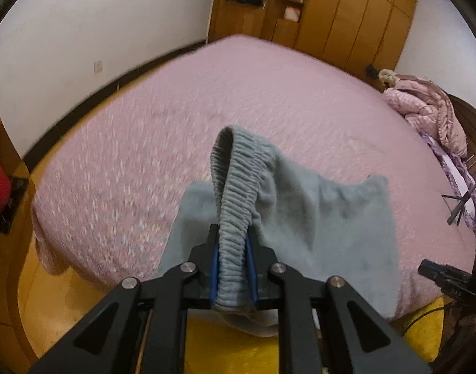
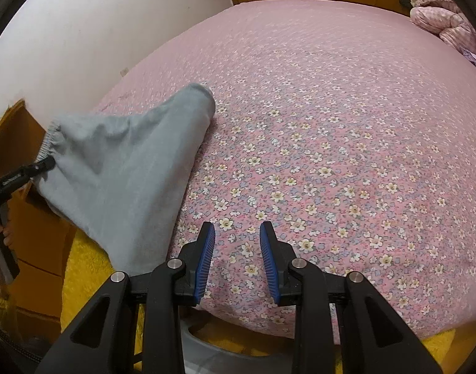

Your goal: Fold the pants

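The grey-blue pants (image 1: pixel 316 218) lie partly on the pink flowered bed (image 1: pixel 175 118), with part hanging over its near edge. My left gripper (image 1: pixel 233 243) is shut on the ribbed elastic waistband (image 1: pixel 238 184) and lifts it off the bed. In the right wrist view the pants (image 2: pixel 122 171) stretch from the left gripper (image 2: pixel 43 165) at the far left to a folded end on the bed. My right gripper (image 2: pixel 237 233) is open and empty, over the near edge of the bed (image 2: pixel 331 140), to the right of the pants.
A pink quilt (image 1: pixel 425 106) is bunched at the far right of the bed. Wooden wardrobes (image 1: pixel 331 15) stand behind it, a white wall (image 1: pixel 97 15) to the left. A yellow rug (image 2: pixel 85 268) lies on the floor below the near edge. A black tripod (image 1: pixel 446 280) stands at right.
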`<state>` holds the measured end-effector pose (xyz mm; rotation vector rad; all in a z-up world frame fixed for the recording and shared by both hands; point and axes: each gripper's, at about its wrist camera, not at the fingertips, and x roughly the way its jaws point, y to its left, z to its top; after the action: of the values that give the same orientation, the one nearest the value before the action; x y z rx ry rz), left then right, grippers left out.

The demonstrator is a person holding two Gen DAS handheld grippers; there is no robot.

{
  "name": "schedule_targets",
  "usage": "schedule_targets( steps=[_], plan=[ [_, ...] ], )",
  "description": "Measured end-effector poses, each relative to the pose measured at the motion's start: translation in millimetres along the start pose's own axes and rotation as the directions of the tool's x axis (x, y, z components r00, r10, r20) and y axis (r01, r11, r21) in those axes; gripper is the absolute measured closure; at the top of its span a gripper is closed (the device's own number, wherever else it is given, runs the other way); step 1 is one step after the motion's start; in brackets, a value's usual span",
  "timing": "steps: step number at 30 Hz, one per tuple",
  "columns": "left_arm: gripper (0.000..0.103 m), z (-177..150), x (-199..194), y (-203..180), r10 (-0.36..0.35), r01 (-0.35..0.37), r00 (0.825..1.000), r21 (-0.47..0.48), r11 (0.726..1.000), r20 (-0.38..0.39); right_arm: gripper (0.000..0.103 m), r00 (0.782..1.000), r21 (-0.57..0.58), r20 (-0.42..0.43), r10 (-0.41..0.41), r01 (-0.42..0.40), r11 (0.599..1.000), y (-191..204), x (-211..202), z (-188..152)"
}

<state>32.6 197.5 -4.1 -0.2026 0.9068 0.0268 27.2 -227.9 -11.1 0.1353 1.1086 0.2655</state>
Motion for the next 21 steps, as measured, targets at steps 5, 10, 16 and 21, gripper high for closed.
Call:
schedule_targets(
  steps=[5, 10, 16, 21],
  plan=[
    [0.080, -5, 34, 20, 0.078, -0.080, 0.991, -0.016, 0.997, -0.109, 0.072, 1.000, -0.067, -0.011, 0.008, -0.009, 0.998, 19, 16, 20],
    [0.051, -5, 13, 20, 0.137, -0.137, 0.989, 0.004, 0.991, -0.051, 0.072, 1.000, -0.130, -0.017, 0.026, -0.028, 0.991, 43, 25, 39],
    [0.052, 6, -24, -7, 0.181, -0.186, 0.981, 0.089, 0.978, 0.064, 0.072, 0.998, -0.180, 0.031, 0.049, -0.043, 0.983, 64, 31, 71],
    [0.083, 27, -2, -39, 0.023, -0.030, 0.998, 0.108, 0.994, 0.062, 0.072, 0.995, -0.173, 0.055, 0.087, -0.076, 0.982, 79, 45, 97]
  ],
)
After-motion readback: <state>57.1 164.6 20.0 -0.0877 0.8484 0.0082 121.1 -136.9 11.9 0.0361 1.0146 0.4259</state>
